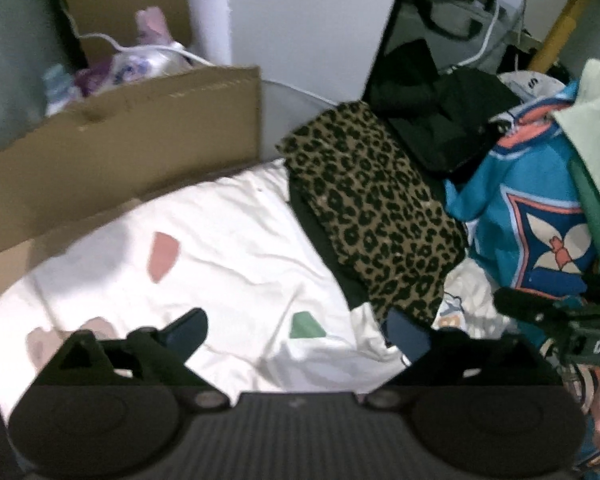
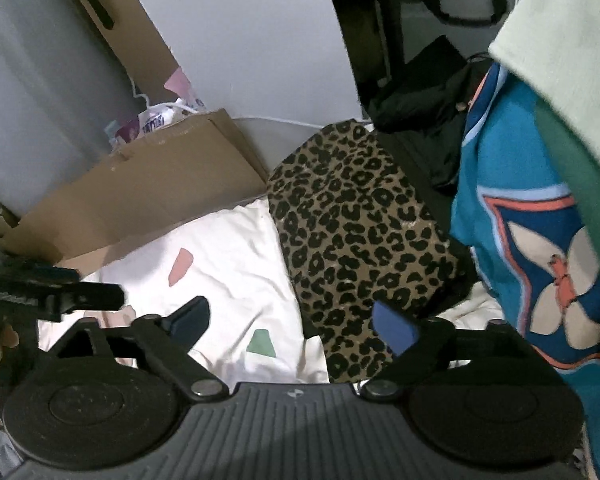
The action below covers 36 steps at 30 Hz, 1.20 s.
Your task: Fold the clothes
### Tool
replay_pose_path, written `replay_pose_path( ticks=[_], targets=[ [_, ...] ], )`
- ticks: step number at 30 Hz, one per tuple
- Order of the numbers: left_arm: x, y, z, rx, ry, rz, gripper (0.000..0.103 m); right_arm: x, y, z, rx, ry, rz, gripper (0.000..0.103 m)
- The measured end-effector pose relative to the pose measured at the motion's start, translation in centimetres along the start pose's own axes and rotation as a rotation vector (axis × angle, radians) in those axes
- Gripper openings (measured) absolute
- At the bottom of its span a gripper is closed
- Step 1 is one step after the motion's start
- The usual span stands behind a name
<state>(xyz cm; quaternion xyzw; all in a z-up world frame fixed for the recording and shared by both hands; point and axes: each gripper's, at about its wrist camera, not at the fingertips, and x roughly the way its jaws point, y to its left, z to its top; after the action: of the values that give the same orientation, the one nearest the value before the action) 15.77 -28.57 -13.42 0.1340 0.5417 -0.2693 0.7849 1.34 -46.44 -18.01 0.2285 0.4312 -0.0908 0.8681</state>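
Note:
A folded leopard-print garment (image 1: 372, 208) (image 2: 360, 232) lies on a white sheet (image 1: 204, 240) (image 2: 228, 280) with pink and green patches. To its right a pile holds a blue patterned garment (image 1: 524, 216) (image 2: 512, 216) under a pale green one (image 1: 596, 128) (image 2: 572, 40). My left gripper (image 1: 296, 334) hovers above the sheet, open, with nothing between its blue pads. My right gripper (image 2: 294, 326) is open too, nothing in it, its right pad over the leopard garment's near end. In the left wrist view the right gripper's black tip (image 1: 548, 312) shows at the right edge.
A brown cardboard box (image 1: 120, 148) (image 2: 148, 184) with bags inside stands left, against a white wall (image 1: 308, 20). Black clothes (image 1: 440, 120) (image 2: 428, 120) lie behind the leopard garment. A grey bag (image 1: 456, 12) and cables sit at the back right. The left gripper's tip (image 2: 48, 296) enters the right wrist view.

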Motion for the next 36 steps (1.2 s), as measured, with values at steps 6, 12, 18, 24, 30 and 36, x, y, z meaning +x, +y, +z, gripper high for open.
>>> replay_pose_path(
  ticks=[6, 12, 18, 24, 30, 36],
  targets=[
    [-4.7, 1.5, 0.2, -0.032, -0.027, 0.055, 0.099, -3.5, 1.4, 1.8, 0.03, -0.011, -0.014, 0.102],
    [-9.2, 4.0, 0.4, -0.086, -0.028, 0.091, 0.1, -6.3, 3.2, 3.3, 0.046, -0.004, 0.004, 0.102],
    [-13.6, 6.6, 0.0, -0.157, -0.03, 0.119, 0.102, -9.0, 6.2, 5.0, 0.018, 0.026, 0.033, 0.102],
    [-18.6, 8.9, -1.1, -0.207, -0.06, 0.167, 0.102, -12.5, 9.5, 6.7, -0.038, 0.003, 0.061, 0.102],
    [-23.9, 11.8, -2.8, -0.245, -0.098, 0.203, 0.102, -15.7, 12.2, 7.3, -0.093, -0.02, 0.066, 0.103],
    [-27.1, 14.7, -5.8, -0.261, -0.107, 0.245, 0.102, -17.9, 15.4, 7.1, -0.115, -0.026, 0.059, 0.103]
  ],
)
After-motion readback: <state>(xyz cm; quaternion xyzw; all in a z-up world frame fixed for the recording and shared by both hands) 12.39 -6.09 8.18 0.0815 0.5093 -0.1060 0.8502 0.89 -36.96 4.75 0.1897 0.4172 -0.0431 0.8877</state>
